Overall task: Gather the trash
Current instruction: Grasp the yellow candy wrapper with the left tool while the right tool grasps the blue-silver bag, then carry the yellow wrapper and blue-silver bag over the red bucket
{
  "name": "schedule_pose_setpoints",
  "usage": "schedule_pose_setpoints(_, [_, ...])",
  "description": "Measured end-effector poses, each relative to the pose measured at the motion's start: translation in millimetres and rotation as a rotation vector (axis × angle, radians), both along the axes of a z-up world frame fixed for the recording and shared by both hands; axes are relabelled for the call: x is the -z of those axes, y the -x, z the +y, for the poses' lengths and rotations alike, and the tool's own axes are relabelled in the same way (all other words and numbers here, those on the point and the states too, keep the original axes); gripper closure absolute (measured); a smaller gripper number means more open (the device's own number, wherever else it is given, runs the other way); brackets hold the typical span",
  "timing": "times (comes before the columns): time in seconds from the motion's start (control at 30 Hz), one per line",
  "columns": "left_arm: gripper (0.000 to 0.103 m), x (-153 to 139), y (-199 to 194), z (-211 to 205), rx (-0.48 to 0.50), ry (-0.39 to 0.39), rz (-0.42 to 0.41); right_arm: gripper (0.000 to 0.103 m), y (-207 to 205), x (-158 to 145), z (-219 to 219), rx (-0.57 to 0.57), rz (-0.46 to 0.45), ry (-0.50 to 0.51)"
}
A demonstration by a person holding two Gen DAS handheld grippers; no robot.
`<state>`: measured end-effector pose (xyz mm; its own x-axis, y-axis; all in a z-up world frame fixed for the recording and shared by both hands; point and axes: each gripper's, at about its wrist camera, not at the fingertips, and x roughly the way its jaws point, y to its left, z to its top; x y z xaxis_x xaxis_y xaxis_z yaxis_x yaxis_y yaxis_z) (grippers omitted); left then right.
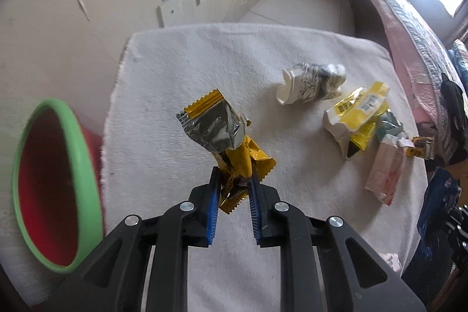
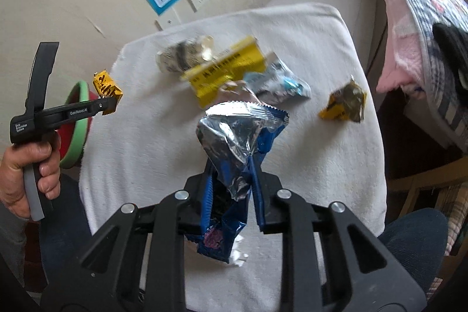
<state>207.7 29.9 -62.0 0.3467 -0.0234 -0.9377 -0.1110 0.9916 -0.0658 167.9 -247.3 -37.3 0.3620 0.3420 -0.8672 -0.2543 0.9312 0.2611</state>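
Note:
My left gripper (image 1: 233, 180) is shut on a yellow foil wrapper (image 1: 225, 133) and holds it above the white cloth-covered table (image 1: 175, 72). In the right wrist view the left gripper (image 2: 109, 104) shows with that yellow wrapper (image 2: 106, 86), next to the red bin with a green rim (image 2: 76, 125). My right gripper (image 2: 231, 171) is shut on a blue foil wrapper (image 2: 234, 142) above the table (image 2: 321, 165). The bin (image 1: 52, 183) stands left of the table.
On the table lie a crushed paper cup (image 1: 310, 81), a yellow and white bag (image 1: 355, 113), a white and red packet (image 1: 386, 174) and a small yellow wrapper (image 2: 343, 103). A bed with a pink blanket (image 1: 415, 43) is at the right.

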Motion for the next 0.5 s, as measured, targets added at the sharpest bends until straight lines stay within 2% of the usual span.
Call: schedule_pose_setpoints(0.5, [0.086, -67, 51, 42, -0.056, 0.007, -0.132, 0.080, 13, -38, 56, -0.116, -0.093, -0.010])
